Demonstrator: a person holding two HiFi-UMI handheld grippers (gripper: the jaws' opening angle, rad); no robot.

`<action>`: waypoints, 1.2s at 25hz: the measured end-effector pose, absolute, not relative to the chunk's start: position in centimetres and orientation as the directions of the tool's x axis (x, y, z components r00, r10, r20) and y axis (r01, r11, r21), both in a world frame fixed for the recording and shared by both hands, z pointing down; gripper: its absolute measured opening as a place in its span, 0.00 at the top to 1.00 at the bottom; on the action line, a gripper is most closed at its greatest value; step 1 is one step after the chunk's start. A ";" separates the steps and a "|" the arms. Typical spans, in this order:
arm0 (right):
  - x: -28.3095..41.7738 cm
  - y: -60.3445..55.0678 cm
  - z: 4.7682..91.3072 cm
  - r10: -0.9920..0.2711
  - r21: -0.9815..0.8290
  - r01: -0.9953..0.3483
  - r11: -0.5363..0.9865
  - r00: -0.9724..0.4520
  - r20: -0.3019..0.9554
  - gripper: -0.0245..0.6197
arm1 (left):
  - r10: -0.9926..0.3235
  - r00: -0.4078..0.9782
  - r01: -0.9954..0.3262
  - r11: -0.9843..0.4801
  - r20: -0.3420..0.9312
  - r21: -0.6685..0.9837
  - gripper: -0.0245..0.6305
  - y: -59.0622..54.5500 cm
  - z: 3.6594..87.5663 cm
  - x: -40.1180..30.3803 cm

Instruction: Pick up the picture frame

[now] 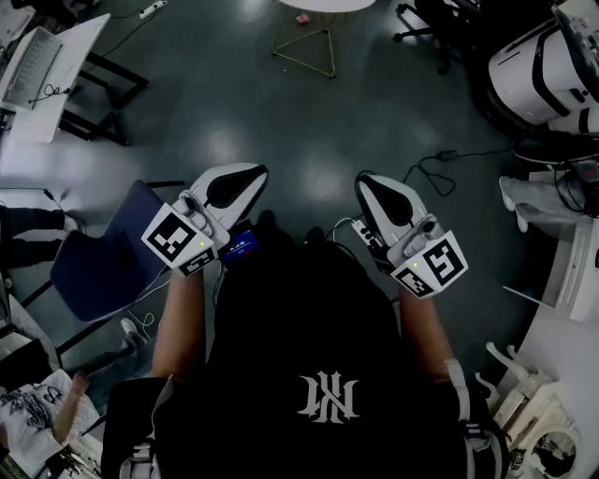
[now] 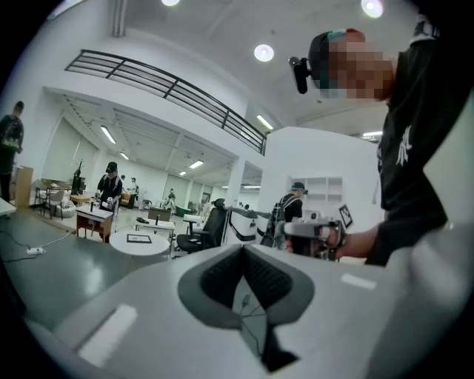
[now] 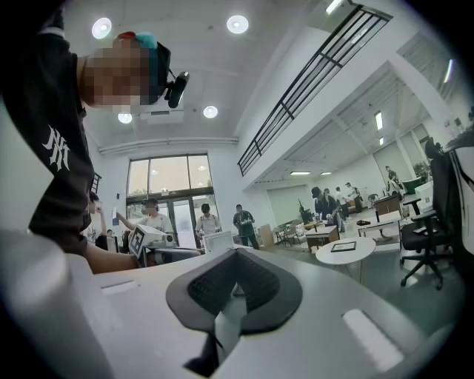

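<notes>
The picture frame [image 2: 138, 238] is a small dark-edged rectangle lying flat on a round white table [image 2: 118, 246], far off across the floor. In the right gripper view the picture frame [image 3: 344, 246] lies on the same table [image 3: 363, 254]. The table's edge [image 1: 323, 6] shows at the top of the head view. My left gripper [image 1: 251, 173] and right gripper [image 1: 365, 180] are held level in front of my body, side by side and well short of the table. The left gripper [image 2: 243, 252] has its jaws together with nothing between them. So does the right gripper [image 3: 235, 256].
A blue chair [image 1: 103, 257] stands close on my left, a desk with a keyboard [image 1: 37, 65] beyond it. White machines [image 1: 543, 65] and a floor cable [image 1: 440, 168] are on the right. A black office chair [image 2: 207, 229] and several people stand in the distance.
</notes>
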State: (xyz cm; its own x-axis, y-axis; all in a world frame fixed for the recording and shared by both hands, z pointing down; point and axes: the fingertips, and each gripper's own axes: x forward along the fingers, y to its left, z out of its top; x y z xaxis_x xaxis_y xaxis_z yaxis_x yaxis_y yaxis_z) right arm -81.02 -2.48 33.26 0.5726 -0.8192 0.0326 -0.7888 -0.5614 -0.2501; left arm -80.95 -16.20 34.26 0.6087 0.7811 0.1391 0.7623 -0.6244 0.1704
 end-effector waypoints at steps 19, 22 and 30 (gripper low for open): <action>-82.0 1.1 33.7 -0.794 -0.225 -0.771 -0.596 0.607 0.024 0.98 | 0.801 0.578 0.774 -0.599 0.157 0.207 0.96 -13.0 34.7 -81.4; -82.4 2.1 34.0 -0.798 -0.234 -0.773 -0.590 0.602 0.020 0.97 | 0.804 0.574 0.778 -0.595 0.159 0.202 0.96 -11.8 34.5 -81.8; -83.2 4.4 34.3 -0.799 -0.261 -0.771 -0.581 0.601 0.004 0.97 | 0.807 0.562 0.784 -0.590 0.182 0.193 0.96 -9.8 34.2 -83.0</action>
State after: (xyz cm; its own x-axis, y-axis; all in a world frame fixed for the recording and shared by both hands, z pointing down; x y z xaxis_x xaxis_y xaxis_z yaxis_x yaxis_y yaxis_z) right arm -83.15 4.36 34.35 0.6014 -0.7990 0.0041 -0.7707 -0.5814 -0.2609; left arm -83.03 -9.76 34.15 0.5620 0.8069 0.1821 0.7842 -0.5897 0.1928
